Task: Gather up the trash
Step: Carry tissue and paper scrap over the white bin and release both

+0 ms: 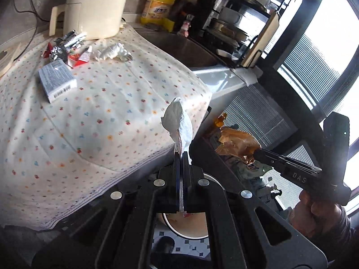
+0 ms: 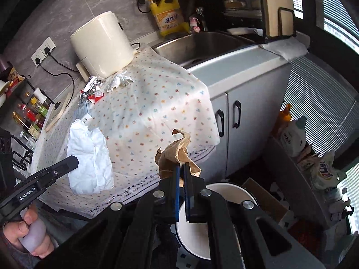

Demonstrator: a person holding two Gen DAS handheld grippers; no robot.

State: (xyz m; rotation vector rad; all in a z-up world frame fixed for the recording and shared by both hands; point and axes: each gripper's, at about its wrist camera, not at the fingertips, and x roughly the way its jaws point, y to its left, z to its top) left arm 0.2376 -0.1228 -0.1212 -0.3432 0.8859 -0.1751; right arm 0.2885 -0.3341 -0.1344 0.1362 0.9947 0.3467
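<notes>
My left gripper (image 1: 182, 154) is shut on a crumpled white paper (image 1: 178, 121), held off the front edge of the cloth-covered counter (image 1: 101, 116). It also shows in the right wrist view (image 2: 73, 162) with the white paper (image 2: 89, 159). My right gripper (image 2: 182, 167) is shut on a crumpled brown paper (image 2: 177, 152), held above a white round bin (image 2: 195, 235) on the floor. The right gripper (image 1: 258, 153) and brown paper (image 1: 237, 144) also show in the left wrist view. More trash lies near the appliance: foil and red wrappers (image 1: 67, 49), a crumpled white wad (image 1: 112, 52), a small grey box (image 1: 57, 79).
A cream appliance (image 2: 102, 44) stands at the back of the counter. A steel sink (image 2: 202, 42), yellow detergent bottle (image 2: 168, 15) and dish rack (image 1: 242, 20) are to the right. Grey cabinets (image 2: 246, 116), a cardboard box (image 2: 267, 199) and a shelf of bottles (image 2: 298, 134) flank the bin.
</notes>
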